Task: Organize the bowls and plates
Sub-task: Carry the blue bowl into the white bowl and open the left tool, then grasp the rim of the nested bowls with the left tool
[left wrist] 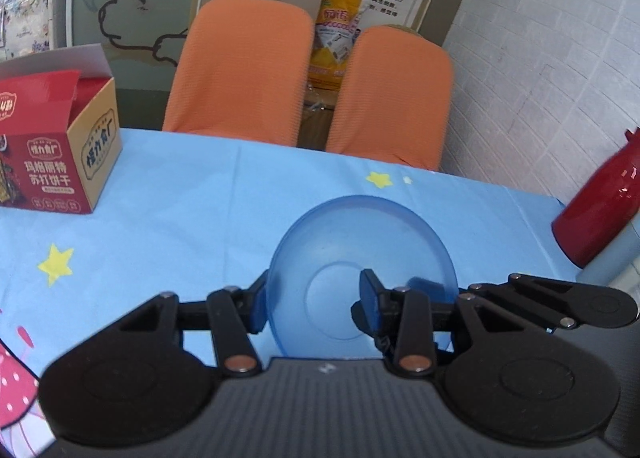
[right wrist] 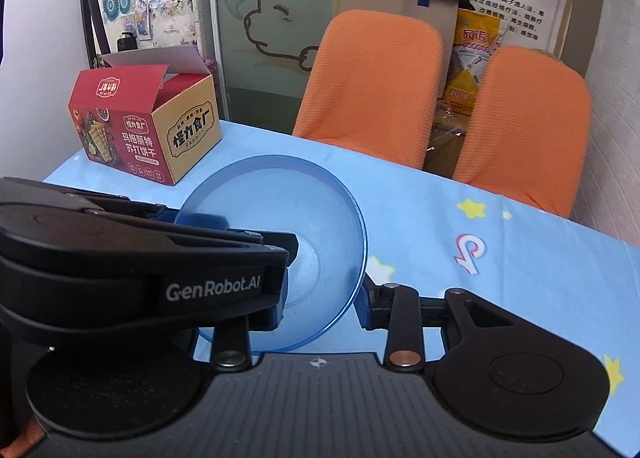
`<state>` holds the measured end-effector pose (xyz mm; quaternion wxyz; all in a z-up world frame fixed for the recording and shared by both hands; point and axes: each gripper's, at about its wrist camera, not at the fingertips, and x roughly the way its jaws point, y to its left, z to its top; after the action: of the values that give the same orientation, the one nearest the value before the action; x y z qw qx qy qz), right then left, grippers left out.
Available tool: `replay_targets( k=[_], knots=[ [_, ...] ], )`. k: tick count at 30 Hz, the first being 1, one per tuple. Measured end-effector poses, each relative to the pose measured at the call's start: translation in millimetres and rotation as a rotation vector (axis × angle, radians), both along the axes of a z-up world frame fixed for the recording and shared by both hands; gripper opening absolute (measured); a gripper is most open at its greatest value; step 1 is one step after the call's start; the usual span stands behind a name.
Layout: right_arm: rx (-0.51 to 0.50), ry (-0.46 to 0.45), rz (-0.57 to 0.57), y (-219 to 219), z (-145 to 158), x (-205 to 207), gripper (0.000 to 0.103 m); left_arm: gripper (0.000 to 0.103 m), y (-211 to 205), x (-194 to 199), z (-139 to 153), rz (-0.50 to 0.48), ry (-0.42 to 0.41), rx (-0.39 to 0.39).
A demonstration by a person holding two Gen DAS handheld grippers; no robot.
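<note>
left wrist view, left to right: an open red snack box stands at the far left of the counter, which is covered by a light blue cloth with yellow stars. 2 orange chair backs rise beyond the far edge. the translucent blue bowl sits tilted toward the camera at centre, gripped by the left hand-held gripper, which points forward and downward; its jaws stand narrow, closed across the bowl's left wall, 1 finger outside the rim and 1 finger inside the bowl. the other gripper's linkage enters at the bowl's right edge. a red bottle leans at the far right.

right wrist view, left to right: the left hand-held gripper crosses from the left, its tip inside the bowl. the red snack box stands behind. the right hand-held gripper, also angled downward, holds the bowl's right rim in a narrow grip; its right finger lies outside the wall, the left is partly hidden.
</note>
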<state>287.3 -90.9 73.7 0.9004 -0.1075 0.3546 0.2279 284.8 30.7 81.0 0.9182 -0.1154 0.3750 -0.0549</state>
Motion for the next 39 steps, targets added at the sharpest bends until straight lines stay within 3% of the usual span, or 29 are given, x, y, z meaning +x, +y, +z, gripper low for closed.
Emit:
replay_targets(
  k=[6, 12, 19, 23, 27, 32, 39],
  knots=[
    [-0.038, -0.009, -0.065, -44.0, 1.8, -55.8, 0.073, 0.039, -55.0, -45.5, -6.8, -0.091, 0.026, -0.027],
    [-0.058, 0.007, -0.130, -83.3, -8.7, -97.9, 0.076, 0.039, -97.5, -81.5, -19.4, -0.174, 0.040, -0.008],
    [-0.026, 0.037, -0.165, -108.6, -29.4, -124.9, 0.084, 0.040, -123.6, -108.4, -37.0, -0.229, 0.062, -0.001],
    [-0.021, 0.058, -0.154, -115.0, -37.2, -131.2, 0.084, 0.041, -128.0, -113.2, -45.7, -0.240, 0.066, 0.008],
    [-0.016, 0.053, -0.144, -119.7, -43.3, -136.2, 0.084, 0.074, -129.5, -113.5, -50.6, -0.244, 0.054, 0.060],
    [-0.003, 0.032, -0.154, -133.1, -45.4, -145.2, 0.088, 0.076, -120.8, -119.8, -42.5, -0.245, 0.006, 0.076],
    [0.103, -0.040, -0.214, -151.5, -44.1, -172.3, 0.103, 0.085, -111.7, -139.8, -21.8, -0.224, -0.108, 0.096]
  ],
)
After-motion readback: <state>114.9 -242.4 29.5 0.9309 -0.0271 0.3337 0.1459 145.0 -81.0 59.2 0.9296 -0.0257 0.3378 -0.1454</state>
